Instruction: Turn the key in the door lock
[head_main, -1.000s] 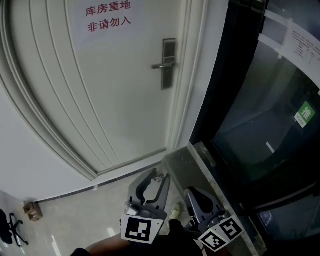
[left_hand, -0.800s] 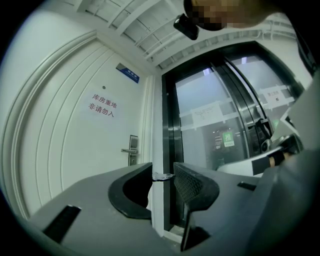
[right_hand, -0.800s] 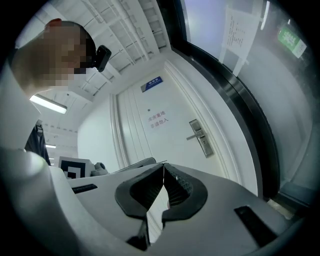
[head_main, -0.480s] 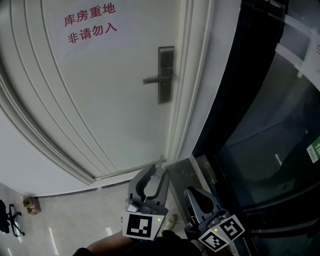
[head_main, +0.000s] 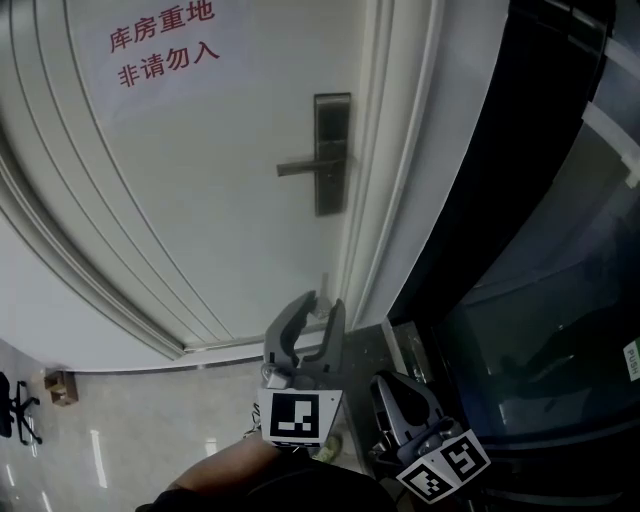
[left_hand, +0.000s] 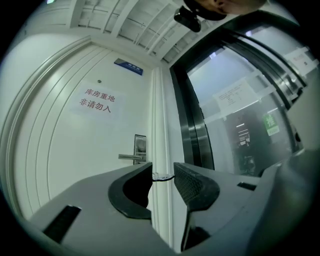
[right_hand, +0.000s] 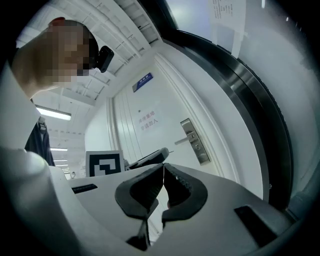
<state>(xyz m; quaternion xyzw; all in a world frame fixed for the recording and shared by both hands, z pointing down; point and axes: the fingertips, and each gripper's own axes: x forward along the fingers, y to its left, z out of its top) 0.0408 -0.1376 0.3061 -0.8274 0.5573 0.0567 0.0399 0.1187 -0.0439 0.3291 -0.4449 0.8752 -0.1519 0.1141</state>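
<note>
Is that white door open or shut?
Shut: the white door sits flush in its frame, with no gap by the lever handle.

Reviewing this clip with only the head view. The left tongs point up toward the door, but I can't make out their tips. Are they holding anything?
Observer: Yes. In the left gripper view, the left tongs pinch a thin metal piece that bridges the gap between their tips. It is probably the key, but it is too small to be sure.
Operator: And the right tongs?
Observer: The right gripper view shows the right tongs closed tip to tip, with nothing between them.
Operator: Anything higher up that my frame cuts off?
Observer: A small blue plate sits high above the red lettering on the door.
</note>
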